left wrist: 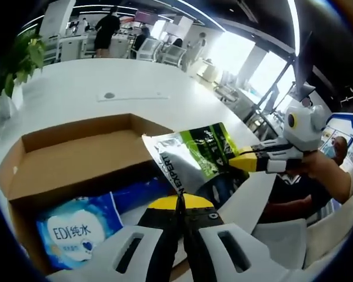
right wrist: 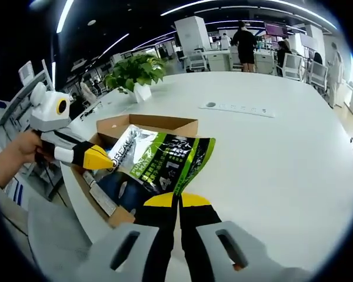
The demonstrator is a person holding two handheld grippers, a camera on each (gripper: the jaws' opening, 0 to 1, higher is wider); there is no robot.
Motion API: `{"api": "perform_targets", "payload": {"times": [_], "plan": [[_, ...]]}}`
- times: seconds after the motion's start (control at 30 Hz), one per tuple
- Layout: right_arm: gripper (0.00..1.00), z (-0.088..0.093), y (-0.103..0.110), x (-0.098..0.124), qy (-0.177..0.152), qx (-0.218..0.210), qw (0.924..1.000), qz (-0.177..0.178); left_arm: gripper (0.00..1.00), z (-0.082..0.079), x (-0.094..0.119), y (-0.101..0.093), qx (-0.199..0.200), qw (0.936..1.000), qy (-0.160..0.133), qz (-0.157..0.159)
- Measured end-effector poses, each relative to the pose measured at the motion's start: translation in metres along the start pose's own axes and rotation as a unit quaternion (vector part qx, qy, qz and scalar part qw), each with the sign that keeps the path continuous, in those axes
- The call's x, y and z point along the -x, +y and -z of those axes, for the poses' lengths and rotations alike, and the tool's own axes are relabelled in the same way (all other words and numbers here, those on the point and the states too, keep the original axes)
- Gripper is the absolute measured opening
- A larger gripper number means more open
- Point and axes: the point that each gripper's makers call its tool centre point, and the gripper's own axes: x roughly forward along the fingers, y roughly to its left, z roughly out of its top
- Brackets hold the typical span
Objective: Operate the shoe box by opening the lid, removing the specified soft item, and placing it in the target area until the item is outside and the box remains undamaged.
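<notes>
Both grippers have their jaws pinching the green-and-silver pouch (right wrist: pixel 159 161), held up just over the open shoe box (left wrist: pixel 70 155): left gripper (left wrist: pixel 180 202) on one edge, right gripper (right wrist: pixel 179 200) on another. It looks light, floppy and slick, so I'd grip the flat sealed edges. A blue wipes pack (left wrist: pixel 76 226) sits inside.
</notes>
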Motion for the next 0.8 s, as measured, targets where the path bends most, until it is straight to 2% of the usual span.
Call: {"api": "perform_targets", "payload": {"times": [0.47, 0.67, 0.8], "plan": [[0.00, -0.002, -0.038, 0.017, -0.003, -0.007, 0.9996, 0.029, 0.00, -0.022, -0.030, -0.023, -0.021, 0.9997, 0.002, 0.012], [0.00, 0.000, -0.053, 0.018, 0.003, -0.004, 0.9990, 0.045, 0.00, -0.028, -0.043, -0.029, -0.037, 0.9992, 0.010, 0.011], [0.00, 0.004, -0.061, 0.016, 0.011, -0.001, 0.9987, 0.051, 0.00, -0.025, -0.052, -0.031, -0.050, 0.9984, 0.024, 0.009]]}}
